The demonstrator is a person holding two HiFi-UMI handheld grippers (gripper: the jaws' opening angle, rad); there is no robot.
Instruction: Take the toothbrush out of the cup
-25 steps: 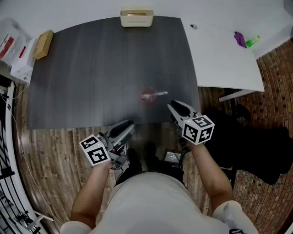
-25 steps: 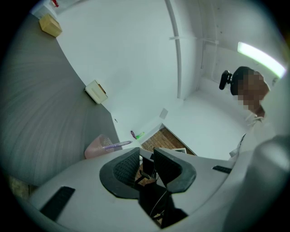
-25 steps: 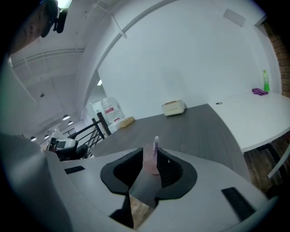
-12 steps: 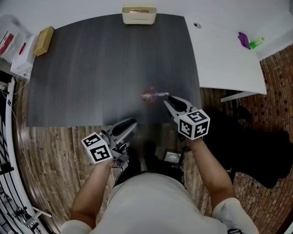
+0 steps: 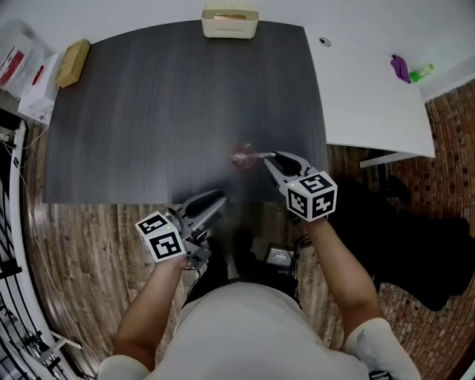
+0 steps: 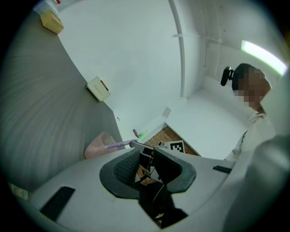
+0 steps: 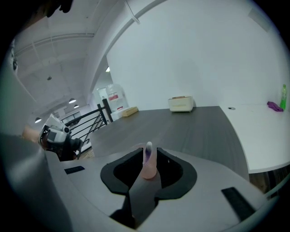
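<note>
A pink cup (image 5: pixel 241 157) lies on the dark grey table (image 5: pixel 148 111) near its front edge. A purple toothbrush (image 5: pixel 257 154) sticks out of it to the right. My right gripper (image 5: pixel 273 158) is open, its fingertips level with the toothbrush's free end. In the right gripper view the toothbrush (image 7: pixel 148 153) and cup (image 7: pixel 148 169) show in the gap between the jaws of the right gripper (image 7: pixel 148 158). My left gripper (image 5: pixel 219 199) hovers at the table's front edge, open by a narrow gap and holding nothing. The left gripper view shows the cup (image 6: pixel 97 146) and toothbrush (image 6: pixel 118 144) beyond the left gripper (image 6: pixel 147 153).
A beige box (image 5: pixel 230 22) stands at the table's far edge and a tan block (image 5: pixel 73 63) at its far left corner. A white table (image 5: pixel 371 96) adjoins on the right, bearing small purple and green items (image 5: pixel 407 69). The floor is wooden planks (image 5: pixel 89 245).
My right gripper has moved forward and left, from just off the table's front edge to the toothbrush's end. The left gripper has shifted only slightly.
</note>
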